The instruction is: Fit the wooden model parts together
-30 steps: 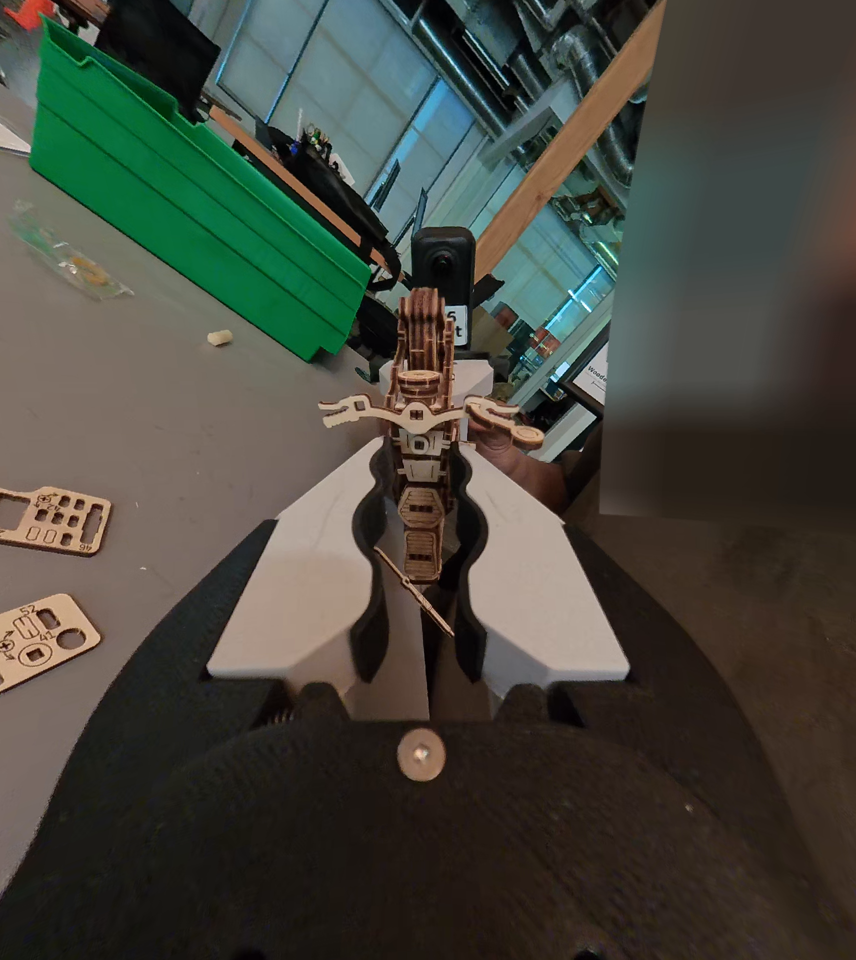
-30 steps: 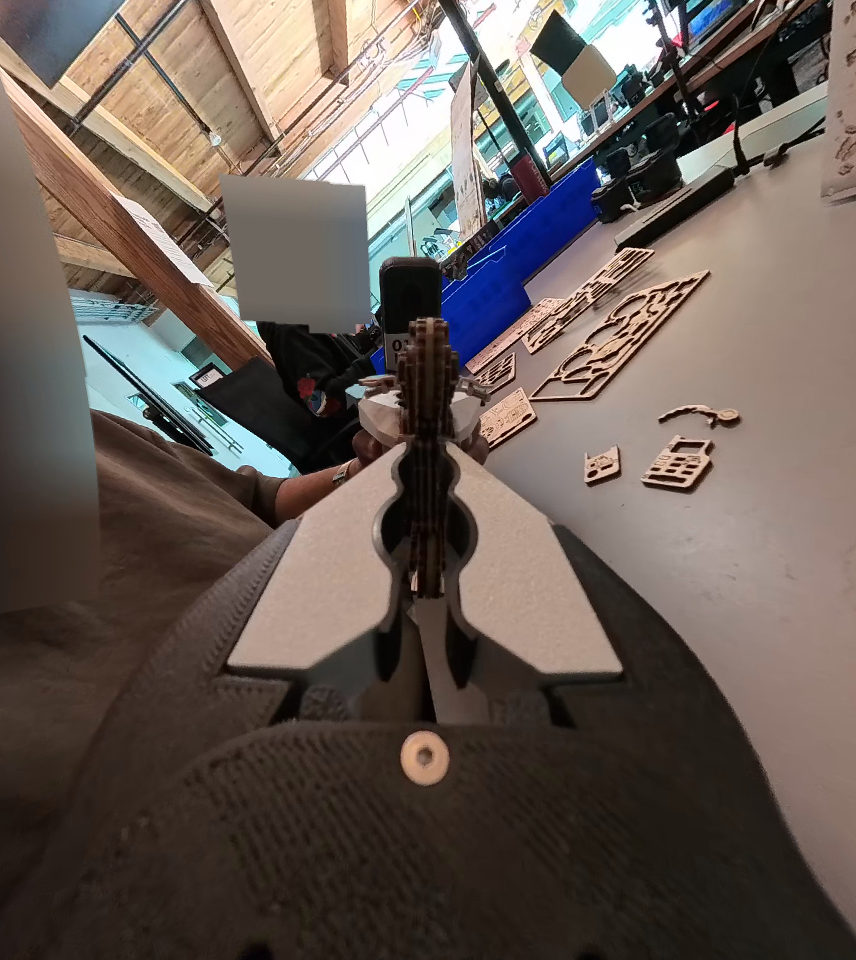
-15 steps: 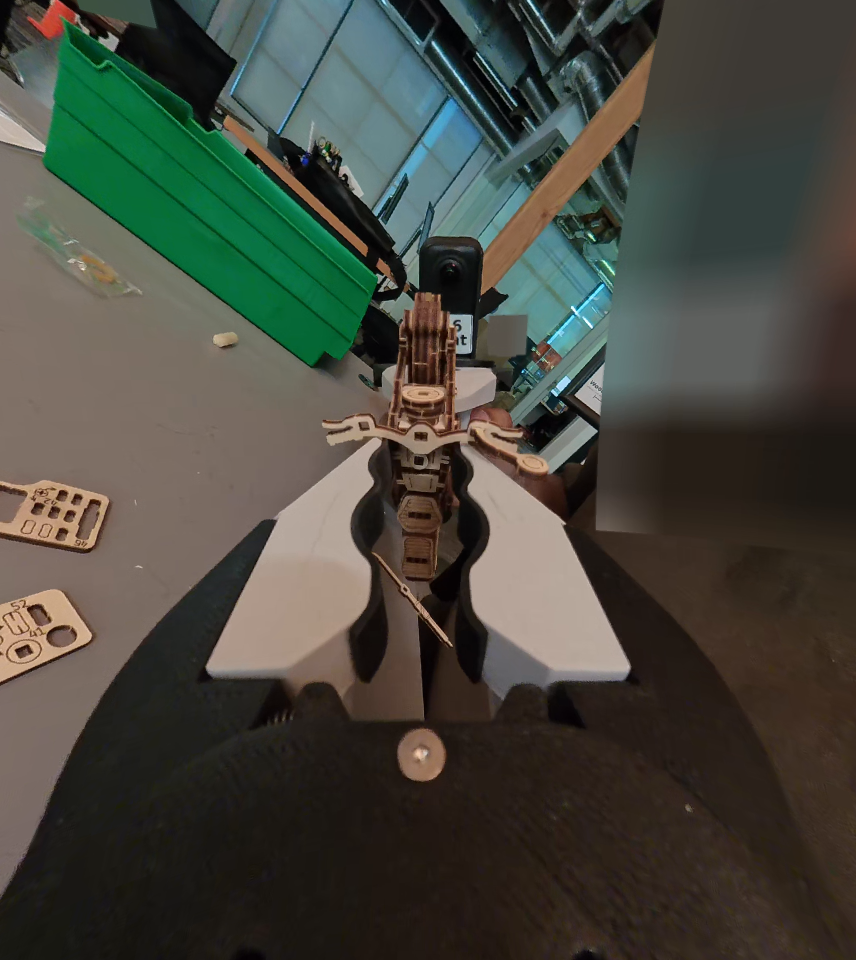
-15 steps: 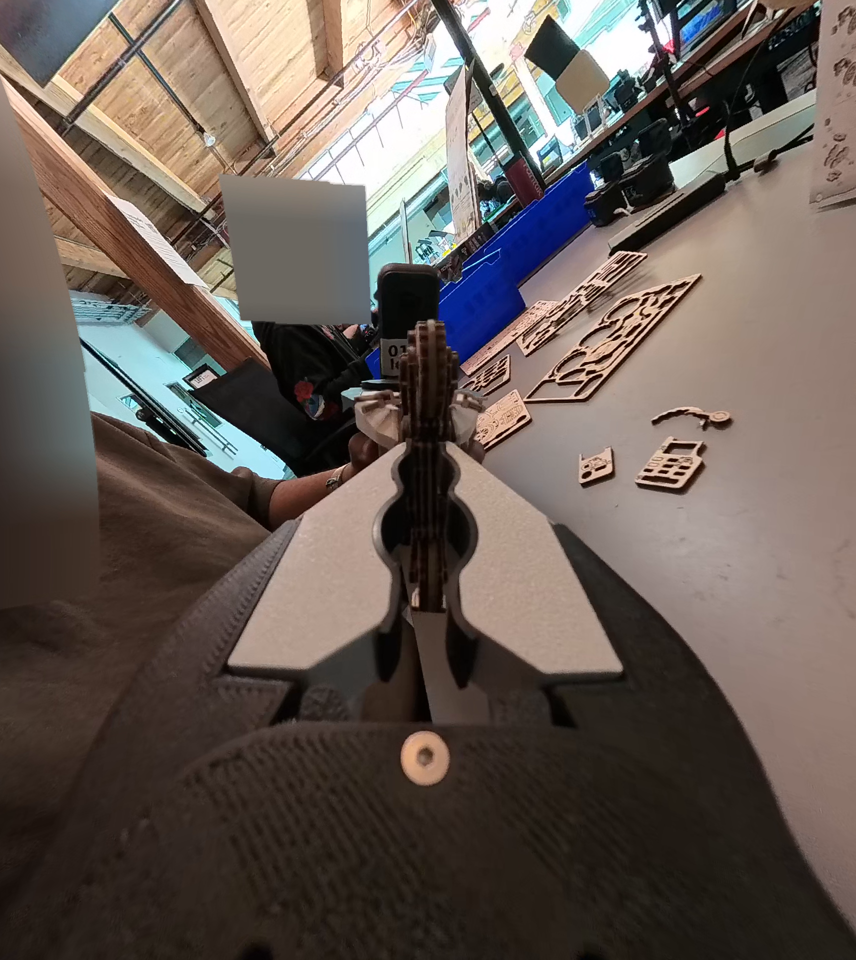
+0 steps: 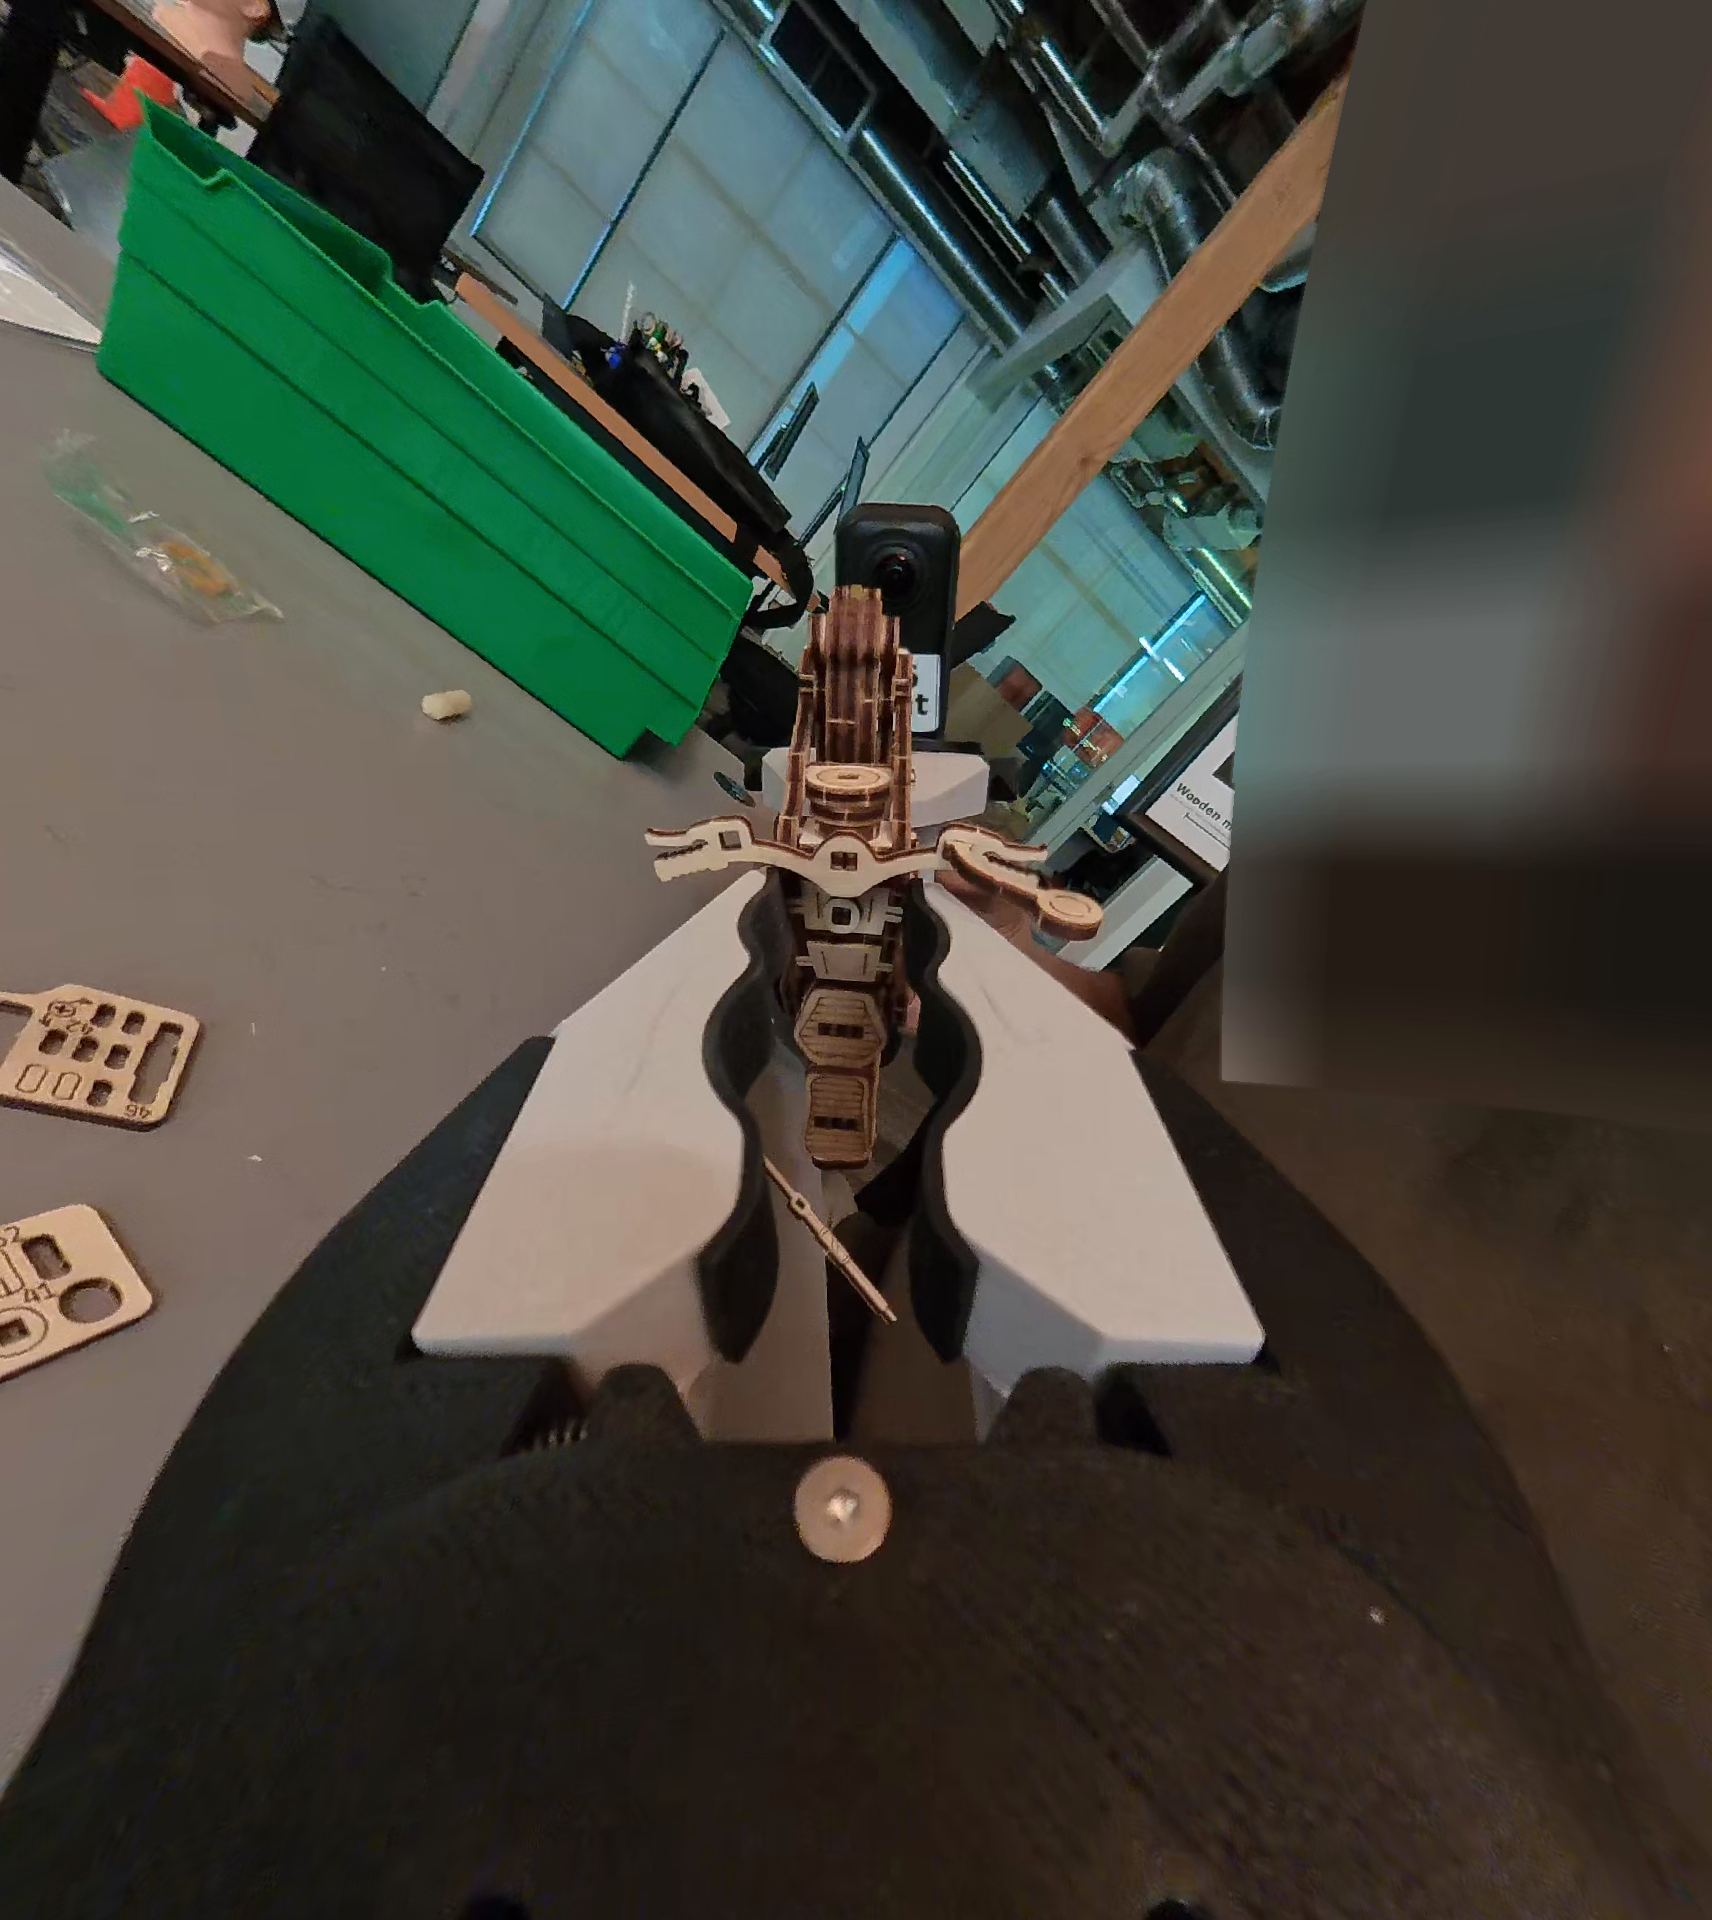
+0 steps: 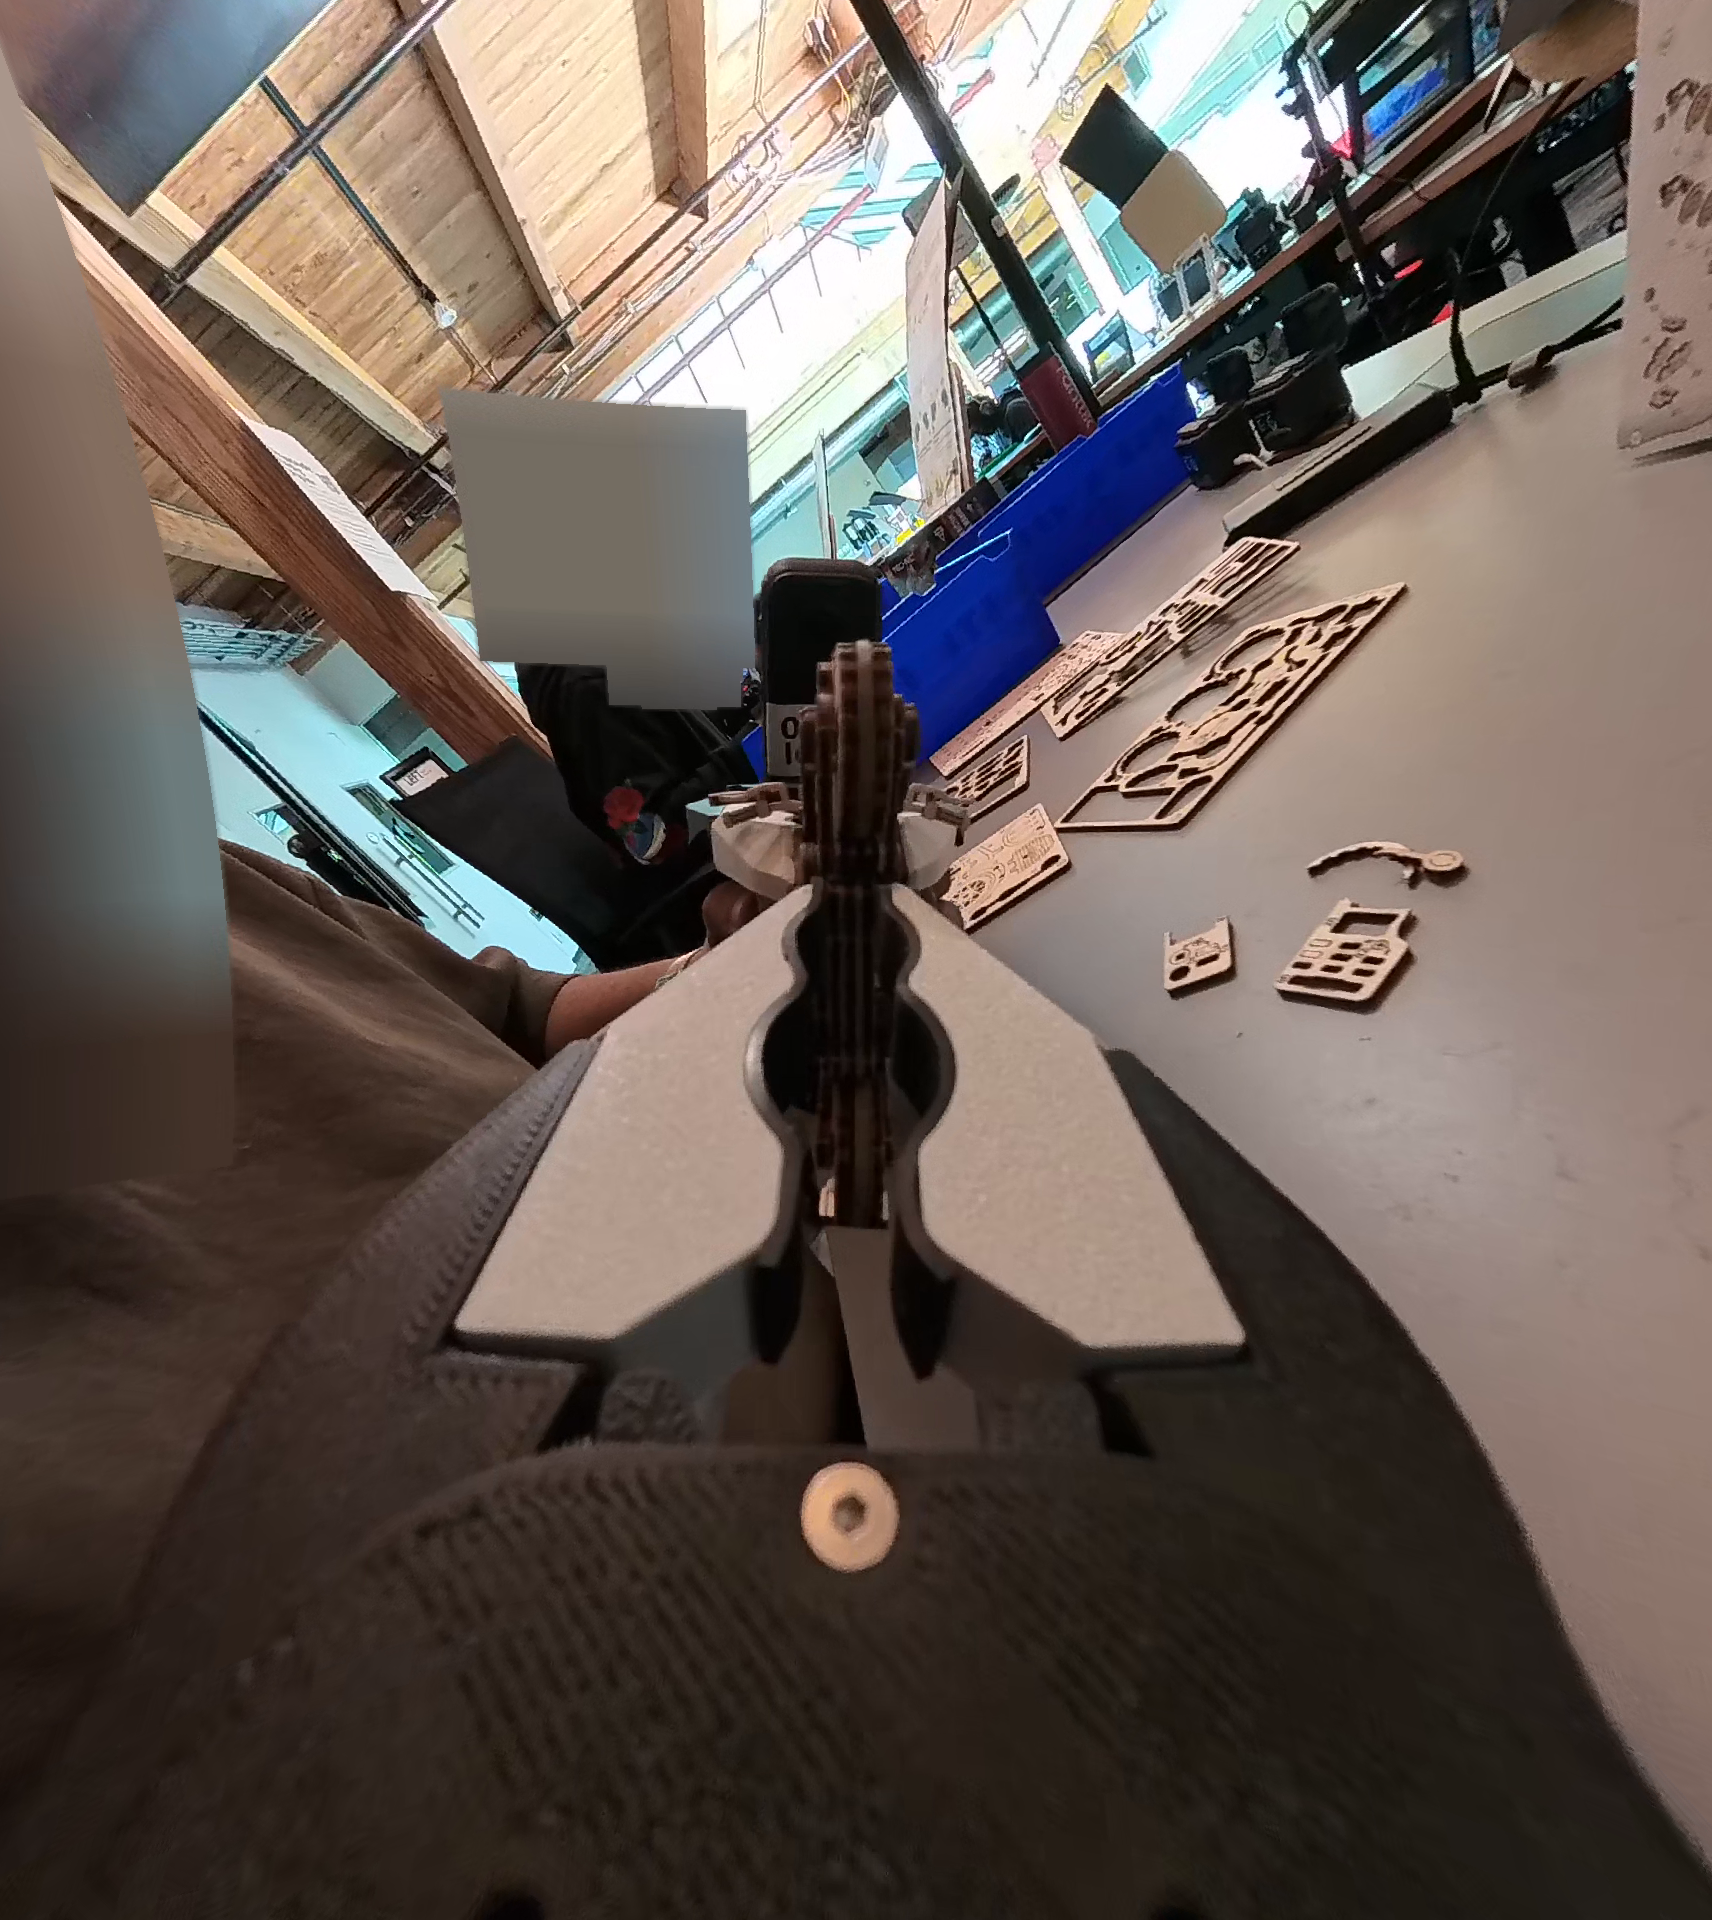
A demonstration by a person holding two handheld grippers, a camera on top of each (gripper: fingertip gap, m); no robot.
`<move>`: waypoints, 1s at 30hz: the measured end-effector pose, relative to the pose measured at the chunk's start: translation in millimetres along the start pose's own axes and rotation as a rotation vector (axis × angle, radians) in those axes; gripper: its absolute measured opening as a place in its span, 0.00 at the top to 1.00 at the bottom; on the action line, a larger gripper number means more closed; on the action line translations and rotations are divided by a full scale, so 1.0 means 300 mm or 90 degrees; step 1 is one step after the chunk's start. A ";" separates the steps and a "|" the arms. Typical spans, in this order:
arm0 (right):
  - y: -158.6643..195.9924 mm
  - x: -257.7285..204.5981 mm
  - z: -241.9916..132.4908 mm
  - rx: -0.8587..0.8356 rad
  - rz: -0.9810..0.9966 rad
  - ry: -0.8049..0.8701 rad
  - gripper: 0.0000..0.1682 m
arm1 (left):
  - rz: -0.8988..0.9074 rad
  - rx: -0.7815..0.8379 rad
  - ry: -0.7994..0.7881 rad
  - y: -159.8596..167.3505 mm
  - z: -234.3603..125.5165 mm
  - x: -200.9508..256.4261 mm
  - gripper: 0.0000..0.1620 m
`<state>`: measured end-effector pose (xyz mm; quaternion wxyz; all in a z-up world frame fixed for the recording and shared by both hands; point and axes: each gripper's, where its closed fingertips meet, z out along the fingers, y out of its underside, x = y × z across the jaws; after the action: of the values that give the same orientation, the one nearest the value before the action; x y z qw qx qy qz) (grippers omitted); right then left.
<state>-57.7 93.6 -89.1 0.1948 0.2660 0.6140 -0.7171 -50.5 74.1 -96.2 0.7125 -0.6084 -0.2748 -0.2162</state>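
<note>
- Left gripper (image 5: 839,997) is pinching the wooden model (image 5: 844,935) at centre frame, jaws closed on its layered body; right gripper (image 6: 847,997) is clamping the same model (image 6: 854,935) edge-on from the opposite end, jaws pressed against its stacked plates.
- Model is hanging in the air between the two grippers, above the grey table (image 5: 260,831), not touching it.
- Pale crossbar (image 5: 841,857) is sitting across the model just past the left fingertips, ends sticking out unsupported to both sides.
- A thin wooden sliver (image 5: 831,1247) is lying slantwise low in the left jaw gap; what it belongs to, cannot tell.
- Handling judgement: thin laser-cut ply, light and stiff but brittle at tabs and slim arms. Best held on the thick laminated core, never the crossbar tips; squeezing gently.
- Loose cut-out cards (image 5: 52,1055) are lying at left edge of the left view; part sheets (image 6: 1236,707) and small pieces (image 6: 1345,956) at right of the right view.
- Green bin (image 5: 395,457) is standing upper left; blue bin (image 6: 977,634) behind the model.
</note>
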 end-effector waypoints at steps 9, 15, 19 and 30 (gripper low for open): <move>-0.023 0.025 -0.021 0.029 0.027 0.011 0.96 | -0.031 -0.010 -0.009 0.022 0.012 -0.016 0.80; -0.021 0.026 -0.020 0.029 0.034 0.009 0.96 | -0.054 -0.008 -0.009 0.031 0.017 -0.027 0.81; -0.018 0.024 -0.017 0.026 0.031 0.008 0.96 | -0.067 0.000 0.000 0.030 0.024 -0.022 0.81; -0.018 0.021 -0.015 0.027 0.032 0.006 0.96 | -0.075 0.012 0.011 0.022 0.022 -0.017 0.89</move>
<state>-65.3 99.2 -89.3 0.2042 0.2887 0.5928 -0.7236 -51.0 81.7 -103.7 0.7066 -0.5823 -0.3064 -0.2603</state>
